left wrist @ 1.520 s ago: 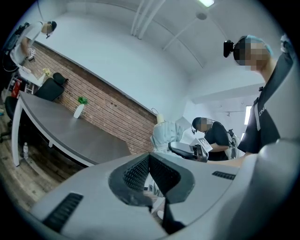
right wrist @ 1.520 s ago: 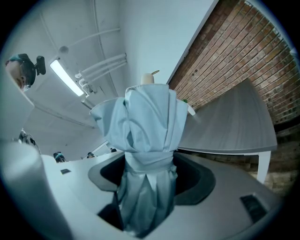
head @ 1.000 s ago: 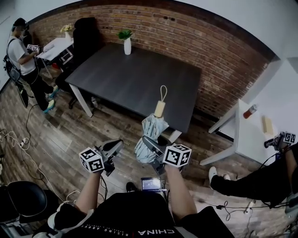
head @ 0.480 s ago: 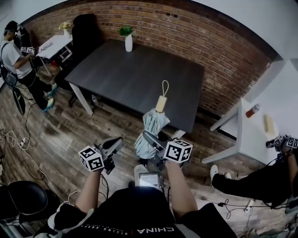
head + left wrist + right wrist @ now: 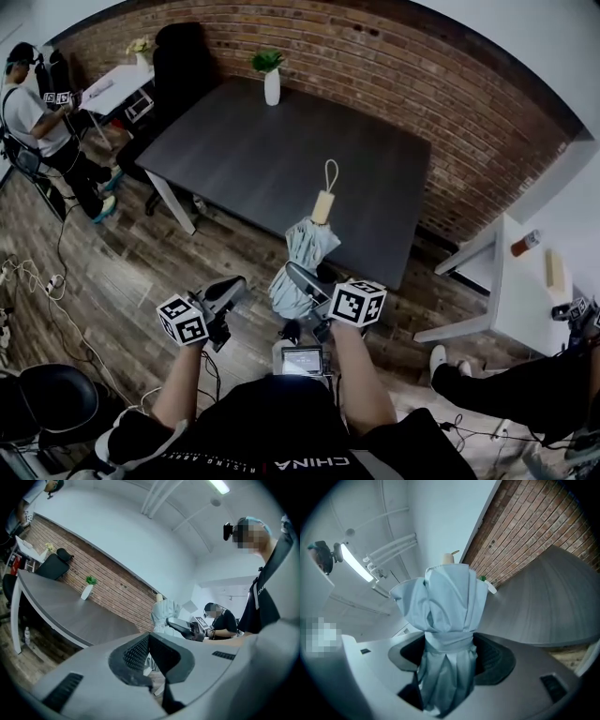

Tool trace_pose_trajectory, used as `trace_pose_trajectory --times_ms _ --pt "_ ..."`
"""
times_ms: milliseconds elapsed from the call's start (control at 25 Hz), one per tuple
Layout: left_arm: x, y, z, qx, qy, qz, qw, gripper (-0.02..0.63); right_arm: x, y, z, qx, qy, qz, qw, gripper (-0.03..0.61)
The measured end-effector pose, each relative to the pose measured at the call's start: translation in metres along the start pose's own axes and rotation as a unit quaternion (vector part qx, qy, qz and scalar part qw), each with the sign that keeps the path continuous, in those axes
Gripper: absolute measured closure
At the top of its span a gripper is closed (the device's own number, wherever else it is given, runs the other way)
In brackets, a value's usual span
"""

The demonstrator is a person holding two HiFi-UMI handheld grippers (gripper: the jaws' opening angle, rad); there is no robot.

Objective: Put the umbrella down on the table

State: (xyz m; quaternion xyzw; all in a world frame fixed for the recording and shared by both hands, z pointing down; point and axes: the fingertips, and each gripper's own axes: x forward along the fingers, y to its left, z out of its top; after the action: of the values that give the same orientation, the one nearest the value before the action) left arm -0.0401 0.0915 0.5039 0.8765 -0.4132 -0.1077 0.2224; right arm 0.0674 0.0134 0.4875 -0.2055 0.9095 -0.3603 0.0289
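The right gripper (image 5: 305, 284) is clamped on the folded light-blue umbrella (image 5: 302, 255), right around its strap. The umbrella is held up in the air at the near edge of the dark table (image 5: 272, 155), with its tan handle (image 5: 322, 206) pointing to the far side. The left gripper (image 5: 223, 293) sits just left of it, jaws together with nothing in them.

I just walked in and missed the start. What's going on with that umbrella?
A person holds a gripper in each hand. The right gripper is clamped on a folded pale blue umbrella, held upright in the air with its wooden handle on top, near the front edge of the dark table. It isn't on the table yet. The left gripper is shut and empty beside it.
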Motion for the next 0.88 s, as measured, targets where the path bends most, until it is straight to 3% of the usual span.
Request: trace_pose_trajectory --times_ms 880 --pt "0.123 0.115 0.067 0.003 0.026 0.013 0.9996 0.611 0.101 -0.112 0.103 0.028 0.016 0.010 0.999 0.270"
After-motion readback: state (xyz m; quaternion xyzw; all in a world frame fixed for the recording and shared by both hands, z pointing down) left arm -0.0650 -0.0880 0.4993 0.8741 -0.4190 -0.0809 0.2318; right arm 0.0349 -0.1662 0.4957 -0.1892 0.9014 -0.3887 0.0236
